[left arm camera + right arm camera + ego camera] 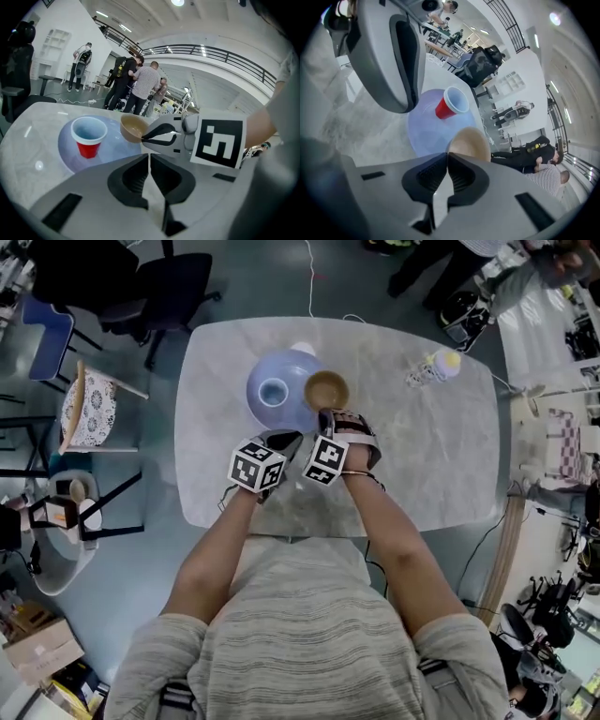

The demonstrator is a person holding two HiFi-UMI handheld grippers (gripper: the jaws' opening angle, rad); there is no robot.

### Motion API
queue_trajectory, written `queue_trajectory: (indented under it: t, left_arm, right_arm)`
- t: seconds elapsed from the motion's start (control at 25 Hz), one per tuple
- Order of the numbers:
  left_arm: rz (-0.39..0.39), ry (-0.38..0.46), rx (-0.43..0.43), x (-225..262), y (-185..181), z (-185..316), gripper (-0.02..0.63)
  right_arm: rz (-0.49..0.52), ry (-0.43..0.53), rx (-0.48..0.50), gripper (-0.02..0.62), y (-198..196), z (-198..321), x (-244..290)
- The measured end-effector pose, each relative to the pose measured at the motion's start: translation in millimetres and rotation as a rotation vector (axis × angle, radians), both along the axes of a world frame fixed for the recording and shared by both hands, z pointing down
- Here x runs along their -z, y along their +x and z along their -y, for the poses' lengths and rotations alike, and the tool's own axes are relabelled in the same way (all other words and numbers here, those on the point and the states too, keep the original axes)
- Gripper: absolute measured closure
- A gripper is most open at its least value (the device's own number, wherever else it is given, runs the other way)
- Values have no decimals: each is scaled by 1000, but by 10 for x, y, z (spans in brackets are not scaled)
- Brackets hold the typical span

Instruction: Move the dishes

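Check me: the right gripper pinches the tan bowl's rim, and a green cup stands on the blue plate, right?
The cup is red, not green; the left gripper view shows it. It stands on the blue plate, and the right gripper pinches the rim of the tan bowl.

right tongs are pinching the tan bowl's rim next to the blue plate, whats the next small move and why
Probably carry the bowl sideways to the bare table and lower it there. The right tongs are shut on its rim. In the head view it overlaps the edge of the blue plate, and the red cup already stands on that plate.
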State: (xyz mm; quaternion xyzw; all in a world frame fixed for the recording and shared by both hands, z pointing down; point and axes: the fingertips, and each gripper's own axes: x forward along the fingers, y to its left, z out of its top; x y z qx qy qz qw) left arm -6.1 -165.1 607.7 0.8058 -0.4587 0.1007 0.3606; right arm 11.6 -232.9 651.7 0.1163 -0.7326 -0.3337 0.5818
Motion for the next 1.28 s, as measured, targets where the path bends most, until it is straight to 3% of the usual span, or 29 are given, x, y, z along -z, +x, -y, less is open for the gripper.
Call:
queue_trajectory:
  t: [0.36, 1.28]
  left_arm:
    - [0, -28, 55, -57, -311, -131, 581]
    - [-2, -44, 33, -94, -300, -189, 581]
  right_arm:
    - [-33, -28, 56, 569, -307, -13, -208]
    - [-36, -119, 36, 565, -305, -28, -428]
